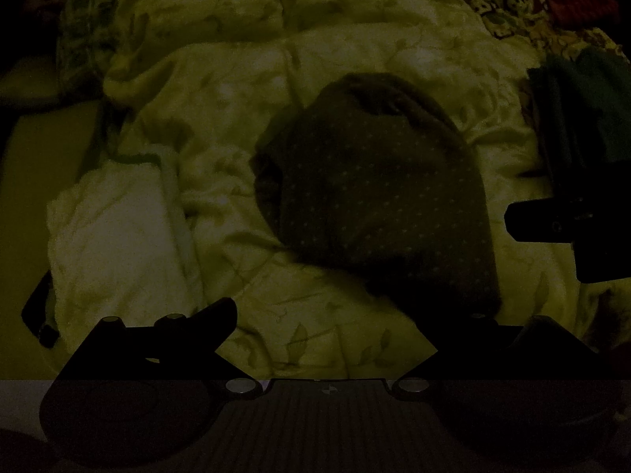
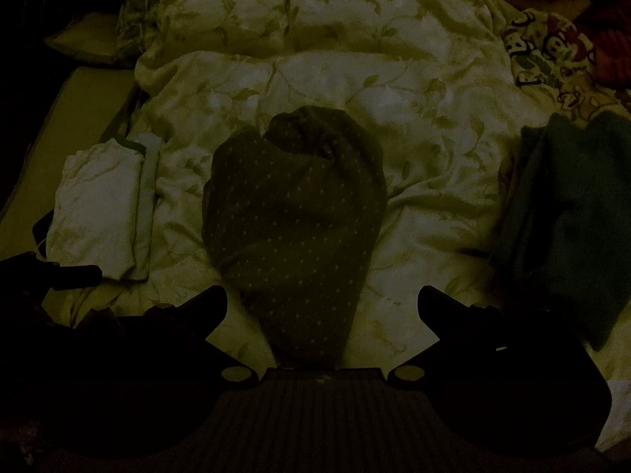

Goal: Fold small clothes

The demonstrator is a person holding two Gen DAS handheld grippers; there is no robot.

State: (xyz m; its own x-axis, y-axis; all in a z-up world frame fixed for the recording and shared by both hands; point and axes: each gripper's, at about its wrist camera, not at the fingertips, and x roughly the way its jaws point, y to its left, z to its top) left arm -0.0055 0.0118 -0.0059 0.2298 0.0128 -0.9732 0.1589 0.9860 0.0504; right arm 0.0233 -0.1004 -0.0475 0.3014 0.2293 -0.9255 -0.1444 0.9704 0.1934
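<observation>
The scene is very dim. A dark garment with small pale dots (image 1: 374, 197) (image 2: 292, 213) lies bunched on a pale leaf-print quilt (image 1: 315, 55) (image 2: 335, 75). My left gripper (image 1: 331, 315) is open just short of the garment's near edge, and its right finger merges with the dark cloth. My right gripper (image 2: 323, 299) is open too, with the garment's narrow near end lying between its fingers, not pinched. The right gripper's tip (image 1: 552, 228) shows at the right edge of the left wrist view. The left gripper's tip (image 2: 71, 274) shows at the left of the right wrist view.
A folded white cloth (image 1: 114, 236) (image 2: 98, 213) lies left of the garment. A stack of dark green folded cloth (image 1: 583, 110) (image 2: 564, 216) sits on the right. A cartoon-print fabric (image 2: 552, 59) is at the far right, and a flat pale mattress edge (image 2: 90, 90) runs along the left.
</observation>
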